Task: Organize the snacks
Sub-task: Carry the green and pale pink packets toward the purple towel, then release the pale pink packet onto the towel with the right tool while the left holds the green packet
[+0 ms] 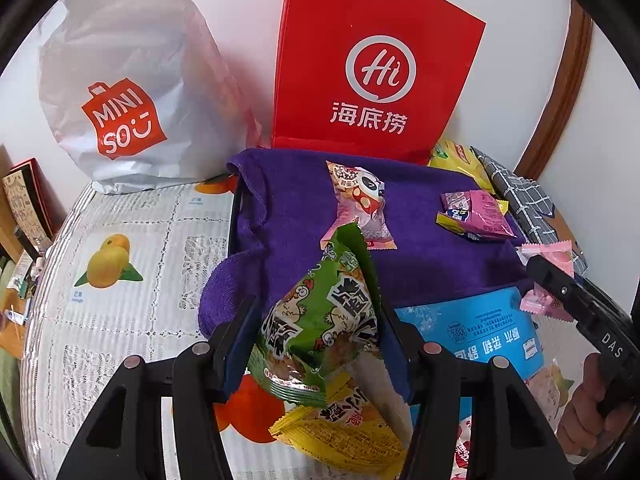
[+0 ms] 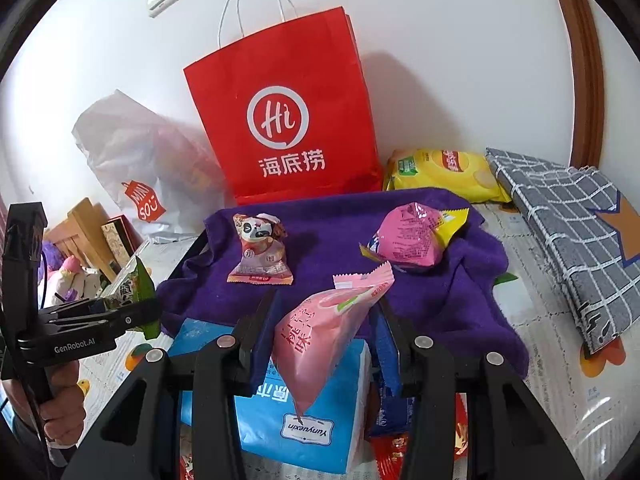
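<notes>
My left gripper is shut on a green snack packet with a cartoon chicken, held upright over the near edge of a purple towel. My right gripper is shut on a pink peach-print packet, also raised over the towel. On the towel lie a panda-print snack and a pink-and-yellow packet. Each gripper shows in the other's view: the right one at the right edge, the left one at the left with the green packet.
A red paper bag and a white Miniso bag stand against the wall. A yellow chip bag and a grey checked cloth lie at the right. A blue tissue pack and a yellow packet lie under the grippers.
</notes>
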Motion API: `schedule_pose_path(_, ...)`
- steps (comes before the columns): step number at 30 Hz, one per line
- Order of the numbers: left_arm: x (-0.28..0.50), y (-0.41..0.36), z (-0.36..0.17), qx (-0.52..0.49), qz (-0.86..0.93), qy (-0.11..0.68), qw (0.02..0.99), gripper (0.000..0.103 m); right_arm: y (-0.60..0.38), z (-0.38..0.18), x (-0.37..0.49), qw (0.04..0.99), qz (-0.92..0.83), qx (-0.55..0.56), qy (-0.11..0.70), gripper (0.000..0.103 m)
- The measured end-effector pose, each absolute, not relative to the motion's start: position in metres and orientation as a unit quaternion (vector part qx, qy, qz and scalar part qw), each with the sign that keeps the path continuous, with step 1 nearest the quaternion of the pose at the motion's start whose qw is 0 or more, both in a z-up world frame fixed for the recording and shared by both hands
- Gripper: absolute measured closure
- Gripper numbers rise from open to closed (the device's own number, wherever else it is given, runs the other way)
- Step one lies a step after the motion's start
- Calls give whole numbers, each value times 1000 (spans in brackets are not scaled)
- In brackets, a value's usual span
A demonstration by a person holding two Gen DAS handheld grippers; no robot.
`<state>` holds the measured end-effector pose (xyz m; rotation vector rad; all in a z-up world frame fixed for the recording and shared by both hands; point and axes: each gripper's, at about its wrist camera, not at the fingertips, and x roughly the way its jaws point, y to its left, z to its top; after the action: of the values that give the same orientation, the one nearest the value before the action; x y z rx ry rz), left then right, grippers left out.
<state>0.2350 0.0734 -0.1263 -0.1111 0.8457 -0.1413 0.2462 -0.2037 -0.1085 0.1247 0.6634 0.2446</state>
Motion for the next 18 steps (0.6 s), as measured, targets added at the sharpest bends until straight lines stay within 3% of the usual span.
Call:
schedule_pose_path(12,232,85,-120,-66,-59,400,912,48,-188,-70,265,947,109,15,302,58)
schedule_pose_path(18,238,93,-126,-80,-51,411,907,48,-198,-89,286,942,95,33,320,58)
